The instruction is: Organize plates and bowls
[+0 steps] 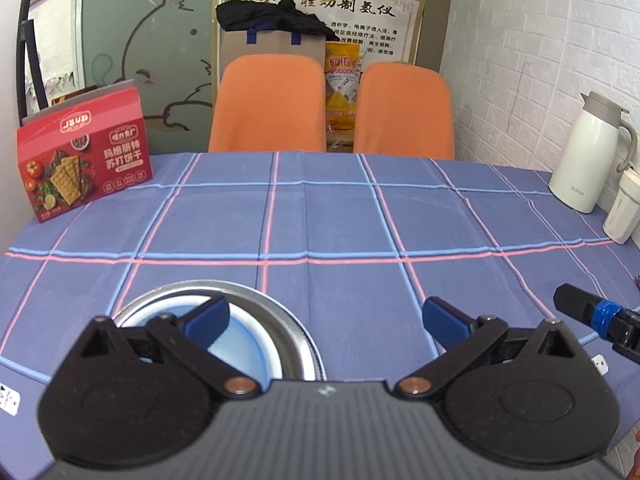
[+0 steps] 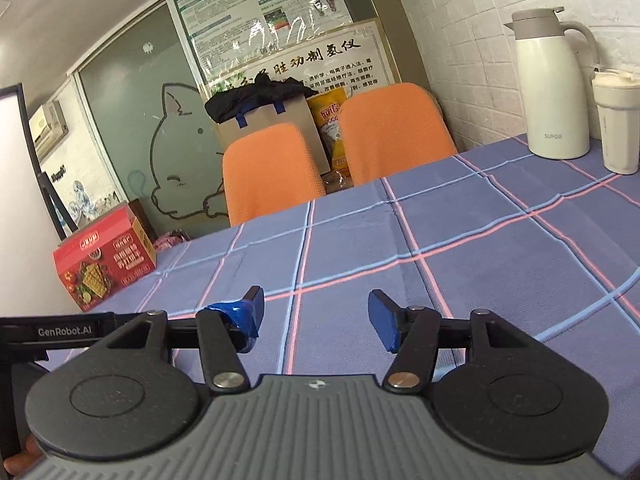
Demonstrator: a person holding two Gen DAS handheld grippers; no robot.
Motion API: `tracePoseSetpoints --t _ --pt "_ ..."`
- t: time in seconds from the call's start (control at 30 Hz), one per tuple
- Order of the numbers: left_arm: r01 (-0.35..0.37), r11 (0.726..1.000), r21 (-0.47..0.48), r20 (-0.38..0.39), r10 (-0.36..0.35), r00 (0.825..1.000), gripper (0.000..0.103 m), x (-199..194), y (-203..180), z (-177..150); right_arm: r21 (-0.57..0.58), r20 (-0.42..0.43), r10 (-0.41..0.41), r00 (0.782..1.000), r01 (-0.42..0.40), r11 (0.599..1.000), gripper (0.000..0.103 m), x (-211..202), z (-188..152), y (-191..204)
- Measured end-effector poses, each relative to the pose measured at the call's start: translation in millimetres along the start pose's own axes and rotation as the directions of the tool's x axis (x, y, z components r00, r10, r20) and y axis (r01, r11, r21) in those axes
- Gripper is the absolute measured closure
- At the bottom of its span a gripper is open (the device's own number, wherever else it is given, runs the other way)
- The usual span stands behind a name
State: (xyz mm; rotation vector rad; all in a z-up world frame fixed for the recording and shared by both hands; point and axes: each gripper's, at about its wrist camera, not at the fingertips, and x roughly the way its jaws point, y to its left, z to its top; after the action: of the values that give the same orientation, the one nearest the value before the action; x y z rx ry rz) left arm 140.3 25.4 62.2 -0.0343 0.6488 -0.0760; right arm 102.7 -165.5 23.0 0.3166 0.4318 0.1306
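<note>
A shallow metal bowl (image 1: 286, 326) with a silver rim and a pale blue inside sits on the blue checked tablecloth (image 1: 340, 220), near the front left in the left wrist view. My left gripper (image 1: 326, 316) is open wide. Its left finger (image 1: 210, 316) hangs over the bowl's inside and its right finger is over bare cloth; I cannot tell whether anything touches. A blue-taped finger (image 1: 580, 306) of the right gripper pokes in at the right edge. In the right wrist view my right gripper (image 2: 316, 306) is open over the cloth with nothing between its fingers. No bowl shows there.
A red cracker box (image 1: 86, 156) stands at the table's far left. A white thermos jug (image 1: 588, 152) and a white lidded cup (image 1: 622, 208) stand far right against the brick wall. Two orange chairs (image 1: 268, 104) (image 1: 404, 108) are tucked in beyond the far edge.
</note>
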Motion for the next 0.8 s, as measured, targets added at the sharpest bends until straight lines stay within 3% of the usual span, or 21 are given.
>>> tracePoseSetpoints --t 0.27,0.47,0.8 --pt "-0.047 0.998 0.052 0.028 0.045 0.999 0.001 -10 -7 -8 0.026 0.001 -0.031 1.000 0.031 0.999 0.059 -7 -5 1" --pt "-0.048 0.998 0.037 0.023 0.047 0.999 0.001 -8 -3 -13 0.016 0.062 -0.046 0.997 0.045 0.999 0.059 -6 -9 3" --pt "-0.068 0.996 0.057 0.022 0.066 0.998 0.001 -9 4 -22 -0.021 0.014 -0.082 0.997 0.083 0.996 0.058 -2 -18 16"
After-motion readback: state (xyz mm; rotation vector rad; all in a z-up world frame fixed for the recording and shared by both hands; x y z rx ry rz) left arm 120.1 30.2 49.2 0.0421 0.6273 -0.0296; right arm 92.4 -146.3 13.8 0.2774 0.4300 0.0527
